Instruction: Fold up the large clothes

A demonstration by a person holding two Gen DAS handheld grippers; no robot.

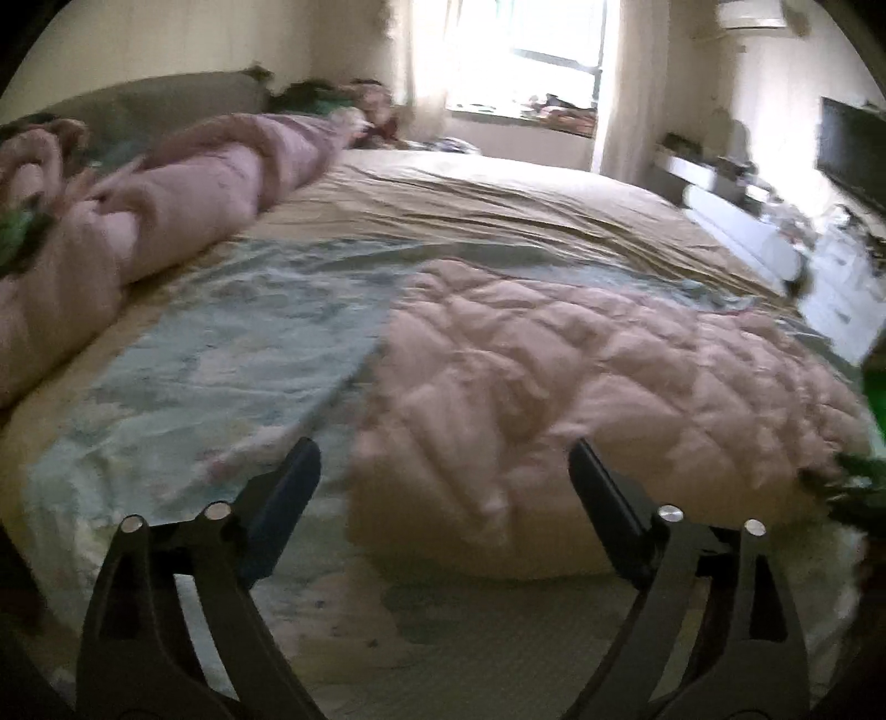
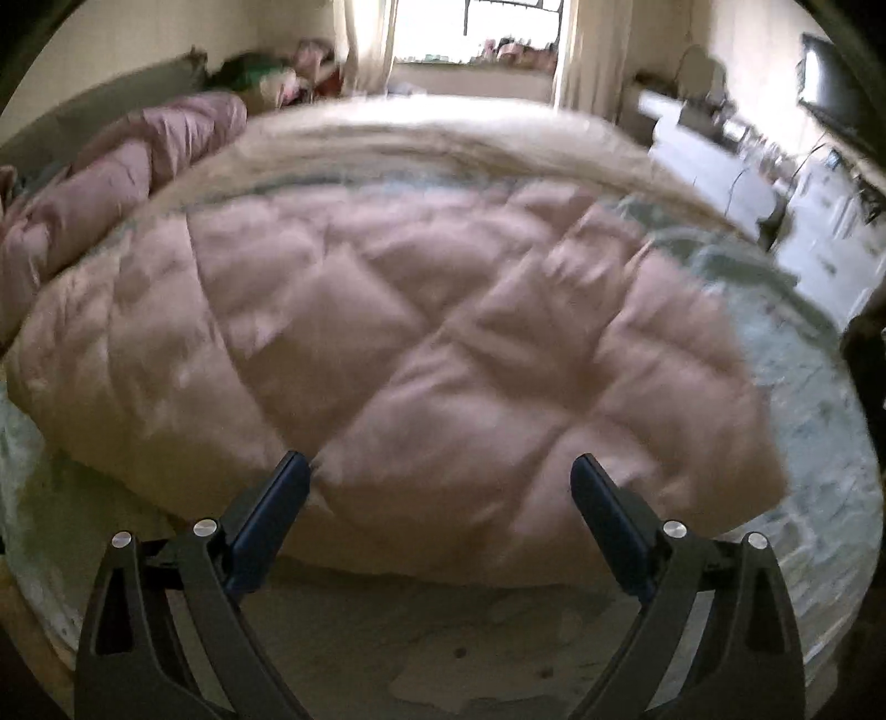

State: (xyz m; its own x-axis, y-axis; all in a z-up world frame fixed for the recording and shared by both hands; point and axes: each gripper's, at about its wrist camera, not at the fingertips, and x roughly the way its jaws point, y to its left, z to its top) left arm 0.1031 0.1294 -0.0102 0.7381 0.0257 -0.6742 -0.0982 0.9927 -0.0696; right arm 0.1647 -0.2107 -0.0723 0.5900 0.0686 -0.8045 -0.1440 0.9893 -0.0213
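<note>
Both claws (image 1: 443, 459) agape above quilt (image 2: 415, 343)

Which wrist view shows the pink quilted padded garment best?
The right wrist view: the pink quilted padded garment fills the frame, edges visible, though blurred. The left wrist view shows it off to the right, partly cut off.

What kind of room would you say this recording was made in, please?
Most likely a home bedroom: a wide bed with a pink quilt on it, a curtained window behind, and a dark screen on the side wall.
</note>
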